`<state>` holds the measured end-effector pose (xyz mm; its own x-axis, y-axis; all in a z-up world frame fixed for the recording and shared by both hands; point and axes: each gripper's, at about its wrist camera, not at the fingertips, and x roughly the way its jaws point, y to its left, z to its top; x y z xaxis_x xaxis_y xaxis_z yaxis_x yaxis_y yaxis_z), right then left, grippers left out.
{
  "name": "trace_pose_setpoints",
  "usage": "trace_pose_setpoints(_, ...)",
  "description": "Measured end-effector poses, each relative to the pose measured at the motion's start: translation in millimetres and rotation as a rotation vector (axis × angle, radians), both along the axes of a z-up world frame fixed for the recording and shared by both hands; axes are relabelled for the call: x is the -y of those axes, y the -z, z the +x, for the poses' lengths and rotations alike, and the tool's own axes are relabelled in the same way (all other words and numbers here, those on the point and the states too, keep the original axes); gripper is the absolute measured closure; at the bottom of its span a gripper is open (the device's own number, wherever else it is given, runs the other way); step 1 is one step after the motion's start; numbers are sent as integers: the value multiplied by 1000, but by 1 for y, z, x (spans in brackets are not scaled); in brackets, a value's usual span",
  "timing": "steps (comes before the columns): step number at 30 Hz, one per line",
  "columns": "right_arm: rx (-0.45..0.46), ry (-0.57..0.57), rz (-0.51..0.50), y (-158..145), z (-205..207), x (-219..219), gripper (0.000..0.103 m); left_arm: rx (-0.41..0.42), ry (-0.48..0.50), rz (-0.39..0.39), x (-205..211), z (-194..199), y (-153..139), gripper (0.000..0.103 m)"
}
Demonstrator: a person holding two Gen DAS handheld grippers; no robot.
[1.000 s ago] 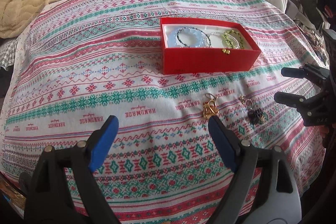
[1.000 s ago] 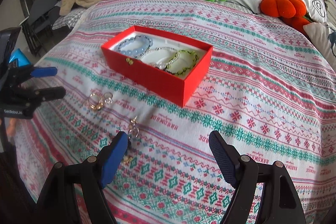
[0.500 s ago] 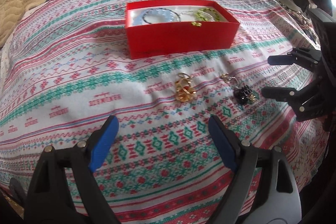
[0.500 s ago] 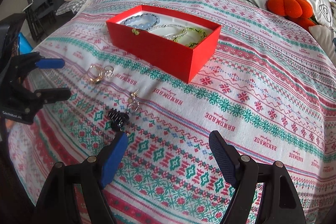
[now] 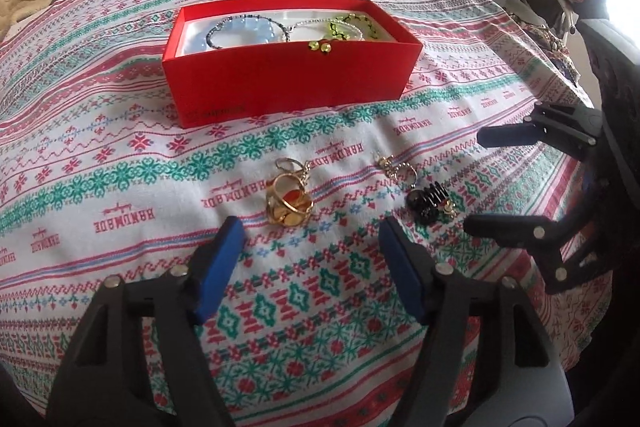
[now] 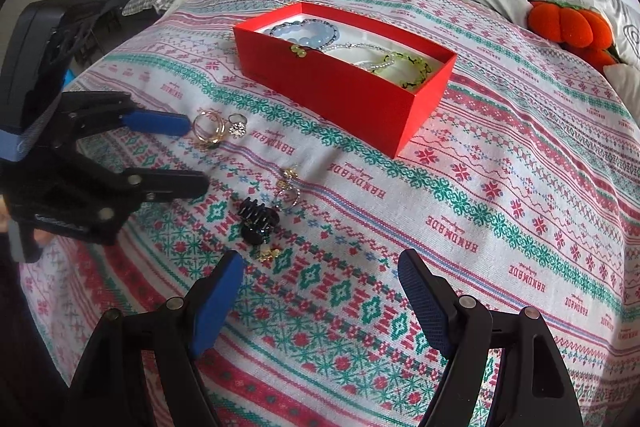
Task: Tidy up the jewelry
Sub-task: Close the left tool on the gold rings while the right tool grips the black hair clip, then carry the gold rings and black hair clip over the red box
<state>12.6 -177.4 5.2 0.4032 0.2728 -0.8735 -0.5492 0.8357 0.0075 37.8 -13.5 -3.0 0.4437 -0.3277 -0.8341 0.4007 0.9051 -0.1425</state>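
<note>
Closing in: left tongs [image 5: 312,239] sat low-centre of the left view, jaws apart w/ nothing between, and had just been narrowing, prob. sizing for the gold ring cluster [image 5: 289,205] lying just beyond the tips. Right tongs [image 6: 320,273] stood apart too, empty, w/ the black hair claw [image 6: 256,221] just past the left pad, likely its target. Red box [image 5: 292,67] sat open-topped upper centre on the bed's patterned cover [image 5: 120,167], so drops go straight in. Count: approx. 3 bracelets inside the box, 1 small gold piece on its rim, 4 loose clusters on the cover, 2 tongs.
</note>
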Motion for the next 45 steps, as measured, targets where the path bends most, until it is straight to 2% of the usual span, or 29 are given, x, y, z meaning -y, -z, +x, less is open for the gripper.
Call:
trace_pose_setpoints(5,-1,-17,8,-1,-3,-4,22,-11,-12,-14,3,9,0,46)
trace_pose_setpoints(7,-4,-28,16,-1,-4,-5,22,-17,-20,4,4,12,3,55)
trace_pose_setpoints(9,-7,-37,27,-2,-5,-7,22,-21,-33,17,5,14,3,70)
trace_pose_setpoints(11,-10,-44,36,-2,-5,-8,22,-28,-44,20,3,15,1,81)
trace_pose_setpoints(17,-29,-52,70,-3,-3,-11,23,-34,-70,28,-5,12,0,81)
trace_pose_setpoints(19,-29,-56,75,-4,-2,-13,27,-32,-72,29,-7,10,-2,81)
trace_pose_setpoints(24,-44,-71,79,-2,3,-23,48,-28,-71,38,-12,3,-4,81)
trace_pose_setpoints(29,-57,-92,76,1,5,-35,61,-21,-60,49,-13,-3,-5,81)
trace_pose_setpoints(32,-56,-91,65,3,8,-41,64,-22,-61,48,-16,-5,-6,81)
trace_pose_setpoints(37,-66,-72,47,7,12,-45,81,-32,-78,48,-20,-6,-5,81)
trace_pose_setpoints(45,-50,-56,67,0,16,-44,81,-33,-87,46,-22,-7,-7,81)
